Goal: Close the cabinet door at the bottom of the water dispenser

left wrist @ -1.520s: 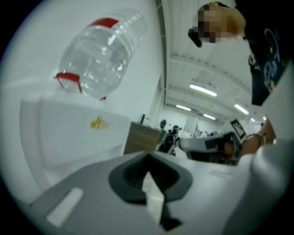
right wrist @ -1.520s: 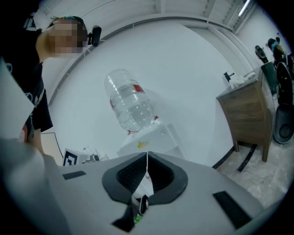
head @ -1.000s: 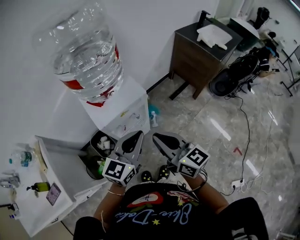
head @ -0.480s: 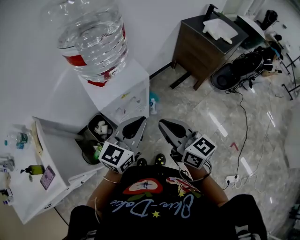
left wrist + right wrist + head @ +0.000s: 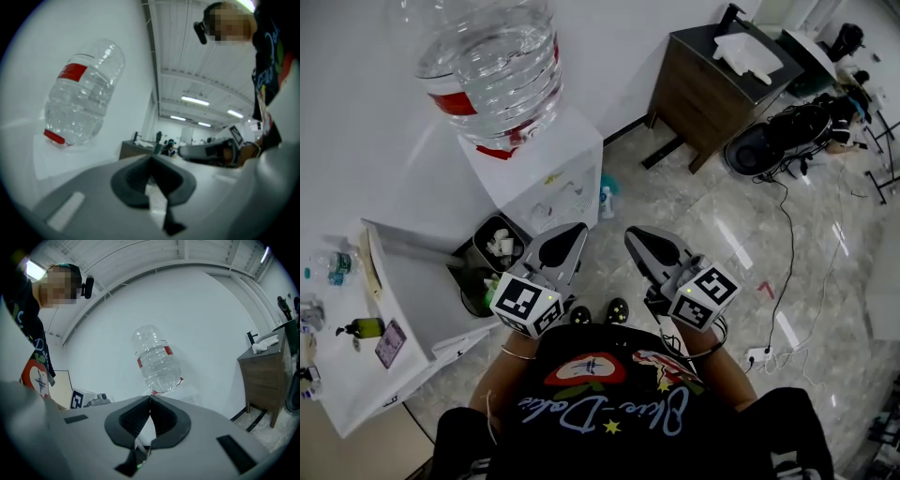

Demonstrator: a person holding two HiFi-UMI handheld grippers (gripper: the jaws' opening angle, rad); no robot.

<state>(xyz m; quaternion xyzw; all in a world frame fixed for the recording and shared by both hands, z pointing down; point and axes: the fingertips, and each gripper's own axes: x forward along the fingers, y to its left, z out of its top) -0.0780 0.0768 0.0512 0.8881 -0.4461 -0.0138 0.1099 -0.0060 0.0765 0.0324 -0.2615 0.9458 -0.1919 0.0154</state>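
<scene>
left gripper (image 5: 572,232), right gripper (image 5: 635,234), jaws together, facing water dispenser (image 5: 551,180)

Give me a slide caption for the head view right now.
Person holds left gripper and right gripper, both shut and empty, side by side facing the water dispenser.

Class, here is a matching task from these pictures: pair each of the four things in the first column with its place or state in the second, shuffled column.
Column one
1. clear plastic water bottle with red label
2. dark brown wooden cabinet
3. dark waste bin
4. left gripper

Column two
A. jaws together, holding nothing
B. on the floor beside the white dispenser, scraps inside
C. neck down on top of the white dispenser
D. against the wall, white item on top

Pairs: 1-C, 2-D, 3-B, 4-A
</scene>
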